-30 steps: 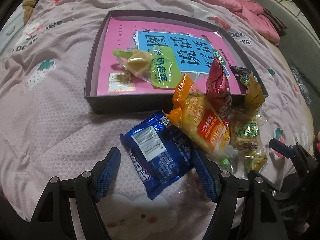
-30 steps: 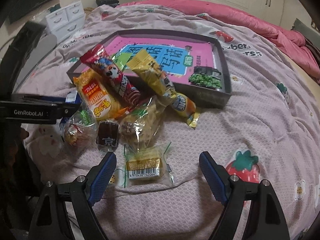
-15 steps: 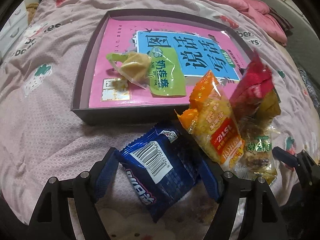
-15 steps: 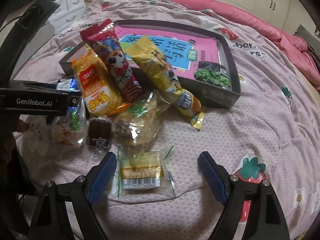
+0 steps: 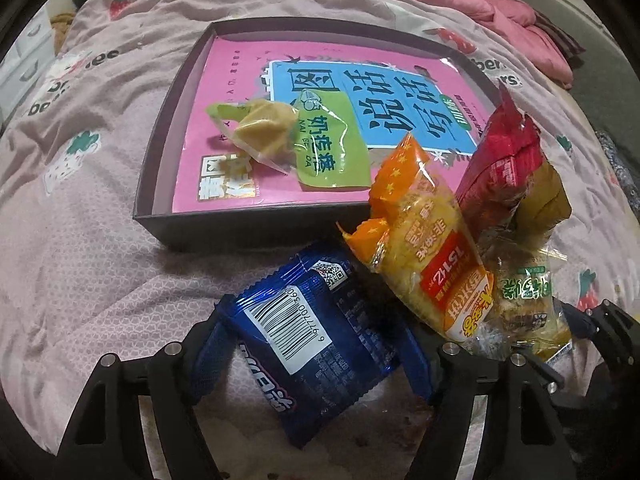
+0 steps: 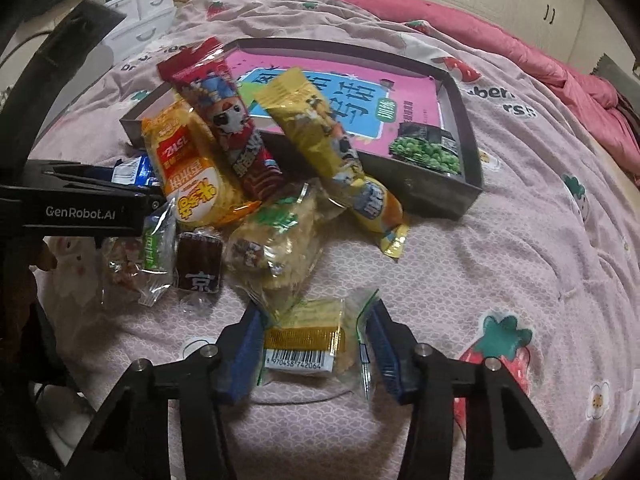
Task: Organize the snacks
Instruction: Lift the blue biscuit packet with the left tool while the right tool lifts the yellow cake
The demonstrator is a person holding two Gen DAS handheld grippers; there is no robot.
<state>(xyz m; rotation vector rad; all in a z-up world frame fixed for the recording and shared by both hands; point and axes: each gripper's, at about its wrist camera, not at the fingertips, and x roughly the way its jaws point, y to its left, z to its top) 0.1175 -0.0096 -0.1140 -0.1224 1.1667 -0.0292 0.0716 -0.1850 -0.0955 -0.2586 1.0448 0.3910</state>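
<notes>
Setting: pile of wrapped snacks on a pink strawberry-print bedspread (image 6: pixel 500 248), with a dark shallow box (image 5: pixel 160 184) lined by a pink and blue sheet at upper centre of both views.
Left gripper (image 5: pixel 316 350): jaws pressed on the blue biscuit packet (image 5: pixel 316 336), which fills the lower centre of the left view and bulges between the blue pads; it looks gripped and tilted.
Right gripper (image 6: pixel 312 354): jaws have just been closing around the small clear packet with a gold band (image 6: pixel 306 338) at lower centre of the right view; both pads meet the crinkled wrapper edges.
Already in the box: green-label sweet bag (image 5: pixel 296 146) at centre left, green pea packet (image 6: pixel 426 150) at its right corner.
Pile: orange cracker bag (image 6: pixel 188 168), red stick pack (image 6: pixel 228 120) and yellow stick pack (image 6: pixel 324 140) lean on the box's near wall.
Risk, right side: pads may hold only loose film, so the packet could slide out on the lift.
Risk, left side: the slick foil could slip, and the packet's corner sits close under the orange bag, so a pull could topple the leaning pile.
Risk, both: the two grippers work just beside each other and could collide.
</notes>
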